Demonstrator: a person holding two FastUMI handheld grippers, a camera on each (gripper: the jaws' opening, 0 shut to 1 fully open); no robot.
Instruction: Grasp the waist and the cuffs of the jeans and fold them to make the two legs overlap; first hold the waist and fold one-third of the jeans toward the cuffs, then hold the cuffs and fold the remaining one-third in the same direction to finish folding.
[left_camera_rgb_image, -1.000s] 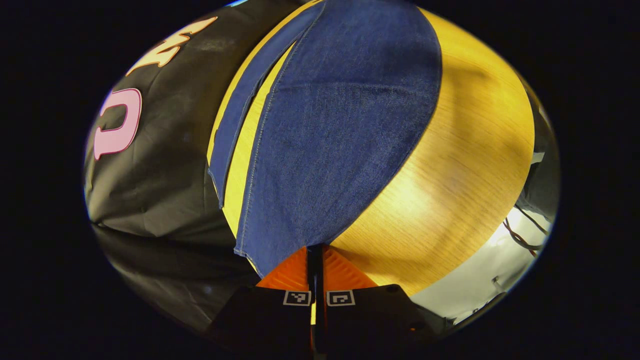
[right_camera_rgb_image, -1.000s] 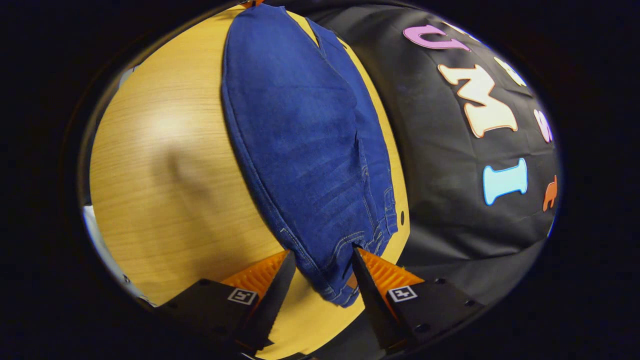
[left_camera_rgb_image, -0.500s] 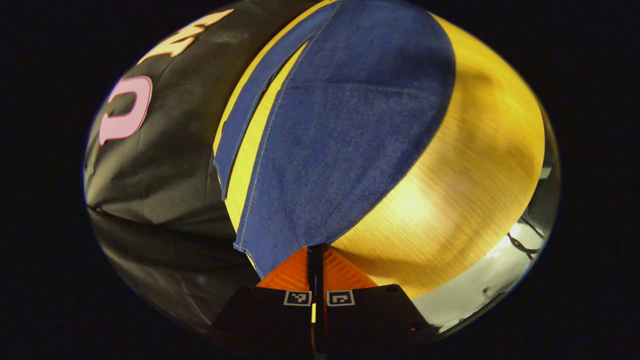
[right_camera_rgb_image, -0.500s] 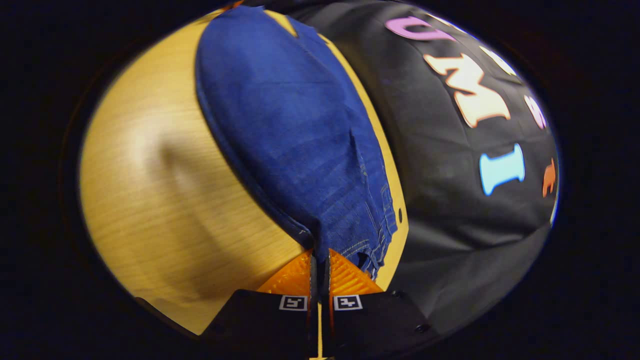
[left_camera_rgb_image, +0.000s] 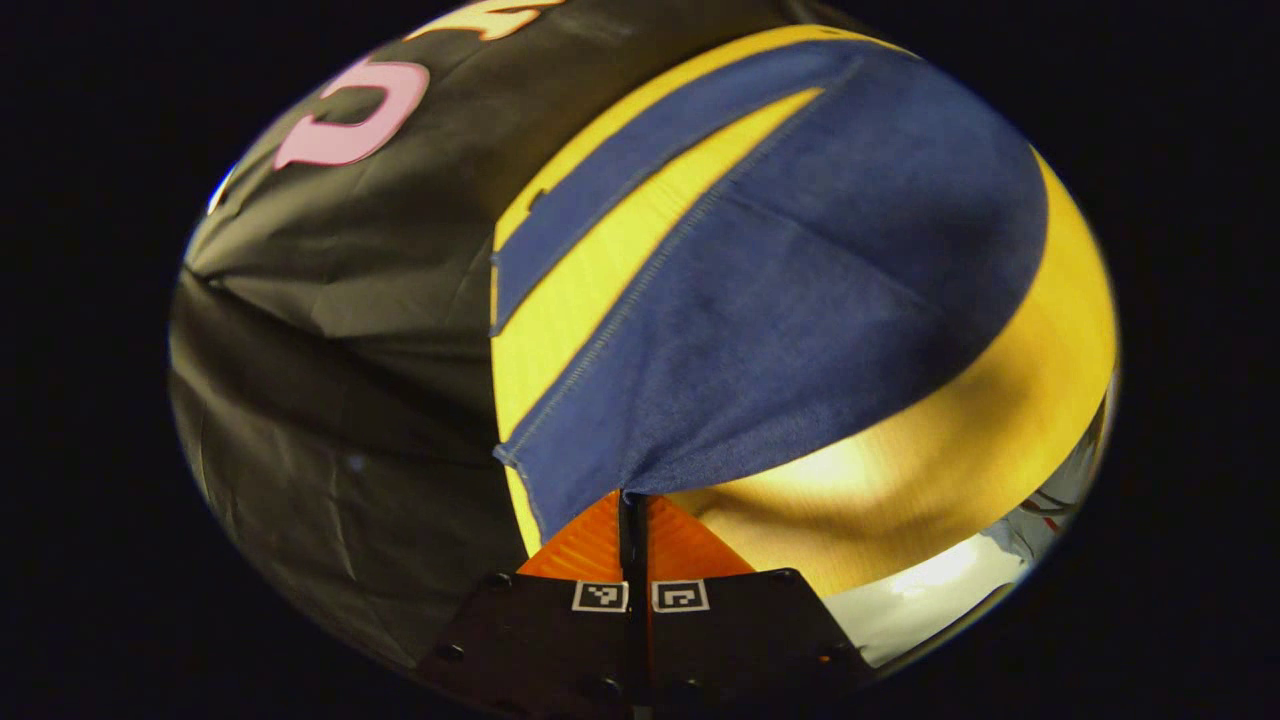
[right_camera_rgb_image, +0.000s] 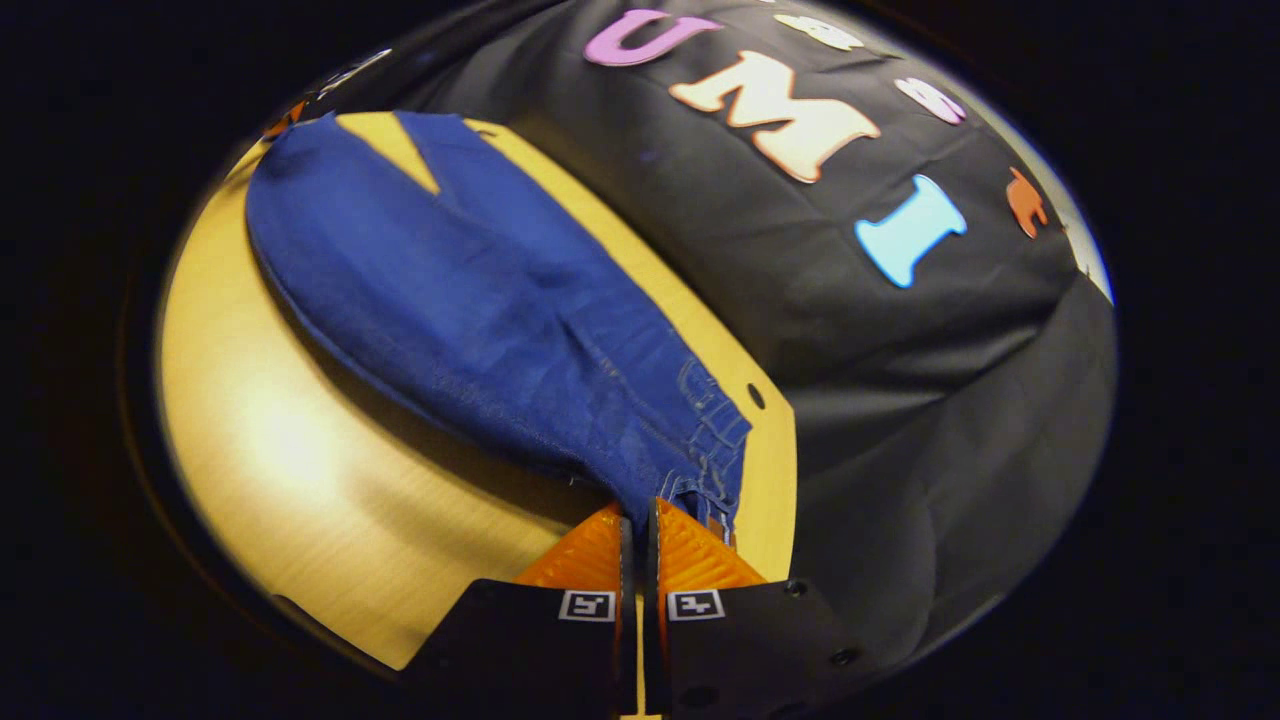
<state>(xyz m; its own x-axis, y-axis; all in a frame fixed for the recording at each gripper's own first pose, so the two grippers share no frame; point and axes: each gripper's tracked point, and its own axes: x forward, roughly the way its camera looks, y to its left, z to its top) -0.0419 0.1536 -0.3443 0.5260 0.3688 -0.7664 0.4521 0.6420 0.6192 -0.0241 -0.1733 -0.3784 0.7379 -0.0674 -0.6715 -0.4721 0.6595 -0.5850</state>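
- The left gripper (left_camera_rgb_image: 632, 497) has its two fingers pressed together, with only a thin dark slit between them, clamped on the edge of a cuff of the jeans (left_camera_rgb_image: 790, 300).
- The right gripper (right_camera_rgb_image: 638, 507) is likewise closed, its fingers nearly touching, pinching the waist of the jeans at the near corner.

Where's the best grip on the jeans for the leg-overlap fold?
As now, at both ends of the near leg. Left gripper pinches the cuff edge-on from the cuff end. Right gripper pinches the waist corner, where the stitched band gives firm bite. The far leg lies flat on the table.
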